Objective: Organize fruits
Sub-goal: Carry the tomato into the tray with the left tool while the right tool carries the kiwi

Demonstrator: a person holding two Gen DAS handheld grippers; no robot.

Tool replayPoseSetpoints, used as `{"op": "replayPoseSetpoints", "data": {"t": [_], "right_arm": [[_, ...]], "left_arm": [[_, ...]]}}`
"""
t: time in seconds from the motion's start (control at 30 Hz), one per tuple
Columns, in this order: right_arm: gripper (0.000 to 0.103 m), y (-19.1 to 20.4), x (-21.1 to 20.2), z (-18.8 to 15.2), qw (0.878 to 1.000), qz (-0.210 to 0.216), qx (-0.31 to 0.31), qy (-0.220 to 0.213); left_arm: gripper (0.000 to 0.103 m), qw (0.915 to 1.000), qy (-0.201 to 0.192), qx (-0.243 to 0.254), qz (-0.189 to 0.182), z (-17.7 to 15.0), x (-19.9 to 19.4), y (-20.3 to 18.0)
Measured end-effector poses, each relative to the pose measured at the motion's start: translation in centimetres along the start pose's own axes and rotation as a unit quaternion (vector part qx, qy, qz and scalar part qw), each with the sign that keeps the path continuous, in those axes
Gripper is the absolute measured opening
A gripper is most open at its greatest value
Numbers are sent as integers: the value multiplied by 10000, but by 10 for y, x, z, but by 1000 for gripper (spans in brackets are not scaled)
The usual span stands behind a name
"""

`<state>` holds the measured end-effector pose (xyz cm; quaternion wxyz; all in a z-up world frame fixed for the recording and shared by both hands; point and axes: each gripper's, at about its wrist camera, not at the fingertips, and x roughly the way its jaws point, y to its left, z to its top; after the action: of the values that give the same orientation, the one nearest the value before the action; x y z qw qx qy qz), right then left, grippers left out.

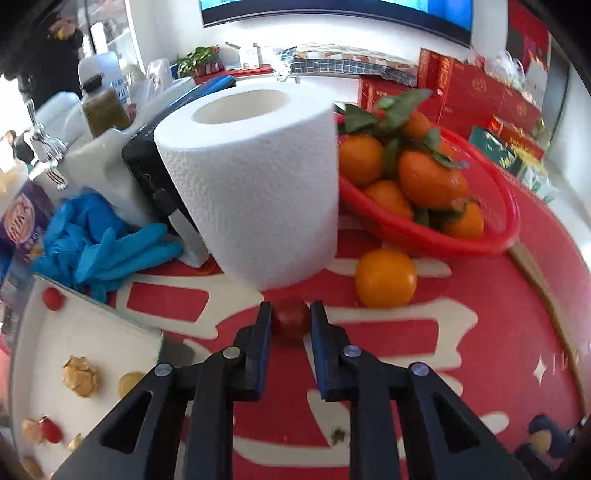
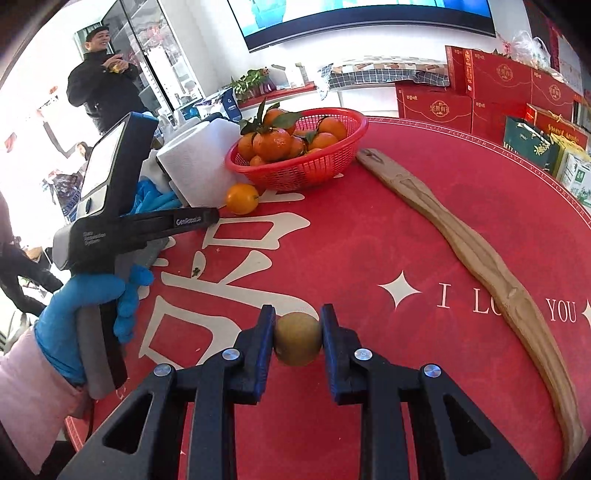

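left gripper clamping one red fruit | right gripper squeezing one yellow-brown fruit | one orange lying beside red basket

Round table under a red cloth printed with cream characters, stars and English lettering along the rim. White wall behind, with a large curved dark-framed screen mounted high, showing blue. Below it a low white ledge with a red edge, carrying a small green potted plant, small white boxes and a grey checked cloth. Stacked red cardboard gift boxes with gold print at the right, with green and yellow cartons beside them. Glass doors or cabinets with dark frames at the left, strongly backlit; daylight is bright there. A person in dark clothes stands near the glass.
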<state>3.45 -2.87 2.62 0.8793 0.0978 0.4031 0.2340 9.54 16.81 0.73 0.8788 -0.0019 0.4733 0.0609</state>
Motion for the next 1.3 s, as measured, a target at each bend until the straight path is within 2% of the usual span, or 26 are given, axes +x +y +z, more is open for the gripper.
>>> {"op": "replayPoseSetpoints", "data": {"t": [0.17,0.33,0.53,0.83,1.3], "right_arm": [[26,-2,-5,-5,10000,43,49,-7],[26,0,-6,-11,10000,60,52,43],[26,4,-9,-18,9998,144,96,128],[26,22,-12,-25,9996,138,30,263],[26,84,-8,-17,9980,234,-410,410]], "left_arm": [[22,9984,-20,-16,-557,-27,-31,3],[22,9965,-241,64,-792,-55,-72,9],[22,9970,-352,193,-662,-79,-101,12],[22,9980,-415,144,-446,-101,-121,29],[22,9970,-628,-292,-356,-118,-144,82]]}}
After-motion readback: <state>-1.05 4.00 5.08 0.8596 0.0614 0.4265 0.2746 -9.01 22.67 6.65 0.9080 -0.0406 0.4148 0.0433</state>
